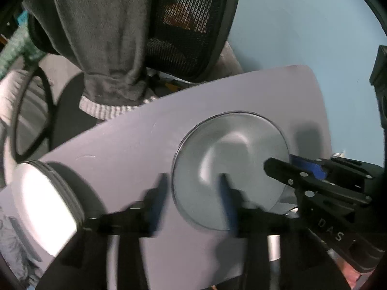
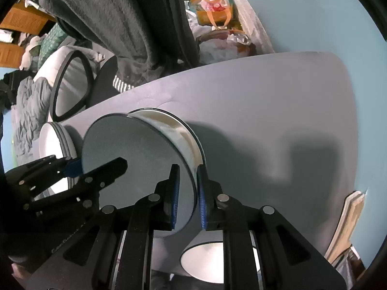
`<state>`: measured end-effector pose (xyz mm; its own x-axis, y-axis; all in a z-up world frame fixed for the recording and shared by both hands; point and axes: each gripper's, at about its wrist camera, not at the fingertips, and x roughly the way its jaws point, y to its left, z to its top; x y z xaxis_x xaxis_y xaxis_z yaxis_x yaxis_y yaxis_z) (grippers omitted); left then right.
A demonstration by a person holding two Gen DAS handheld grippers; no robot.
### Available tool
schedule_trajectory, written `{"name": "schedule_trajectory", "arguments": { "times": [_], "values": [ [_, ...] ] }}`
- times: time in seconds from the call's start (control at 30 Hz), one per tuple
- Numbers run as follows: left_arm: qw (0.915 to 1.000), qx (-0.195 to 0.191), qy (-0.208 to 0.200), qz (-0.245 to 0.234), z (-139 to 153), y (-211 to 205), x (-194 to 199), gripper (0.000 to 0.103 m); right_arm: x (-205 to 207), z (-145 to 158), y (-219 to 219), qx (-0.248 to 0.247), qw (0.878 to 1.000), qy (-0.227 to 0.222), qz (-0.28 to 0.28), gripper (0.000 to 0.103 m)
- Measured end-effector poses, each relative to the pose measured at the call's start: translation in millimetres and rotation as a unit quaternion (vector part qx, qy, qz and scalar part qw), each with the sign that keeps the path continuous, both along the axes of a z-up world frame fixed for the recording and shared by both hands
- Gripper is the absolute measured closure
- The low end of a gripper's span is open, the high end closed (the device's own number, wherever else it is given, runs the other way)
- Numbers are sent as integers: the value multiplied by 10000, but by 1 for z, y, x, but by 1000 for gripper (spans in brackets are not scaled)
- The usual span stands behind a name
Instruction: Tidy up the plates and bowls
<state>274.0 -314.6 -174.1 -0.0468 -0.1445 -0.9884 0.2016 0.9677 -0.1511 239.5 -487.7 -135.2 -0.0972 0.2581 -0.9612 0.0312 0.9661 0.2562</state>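
Note:
A grey-blue bowl (image 1: 229, 149) (image 2: 135, 154) with a dark rim sits on the grey table (image 1: 121, 149) (image 2: 266, 96). My left gripper (image 1: 193, 183) points down over its left rim, blurred and open, one finger outside the bowl and one inside. In the right wrist view the left gripper (image 2: 94, 166) shows at the bowl's far side. My right gripper (image 2: 188, 169) straddles the opposite rim, jaws narrowly apart, with a gap between the inner pad and the wall. It shows in the left wrist view as the right gripper (image 1: 290, 165). A stack of white plates (image 1: 46, 205) (image 2: 52, 140) stands to the left.
A white dish (image 2: 205, 258) lies under my right gripper near the table's front. Beyond the table's far edge stands a mesh-backed chair (image 1: 188, 24) draped with a grey garment (image 1: 108, 36). Bags and clutter (image 2: 212, 4) lie on the blue floor (image 1: 302, 24).

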Motion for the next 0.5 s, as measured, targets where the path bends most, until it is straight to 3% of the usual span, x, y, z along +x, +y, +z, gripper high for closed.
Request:
{"name": "schedule_trajectory", "arguments": {
  "times": [0.03,0.5],
  "values": [
    [9999,54,-133,-64,4,-2,-1,48,0,0,-1,7,10000,-4,-13,81],
    [9996,22,-244,-173,16,4,-20,48,-14,13,-6,-145,9996,-239,-82,77]
  ]
}}
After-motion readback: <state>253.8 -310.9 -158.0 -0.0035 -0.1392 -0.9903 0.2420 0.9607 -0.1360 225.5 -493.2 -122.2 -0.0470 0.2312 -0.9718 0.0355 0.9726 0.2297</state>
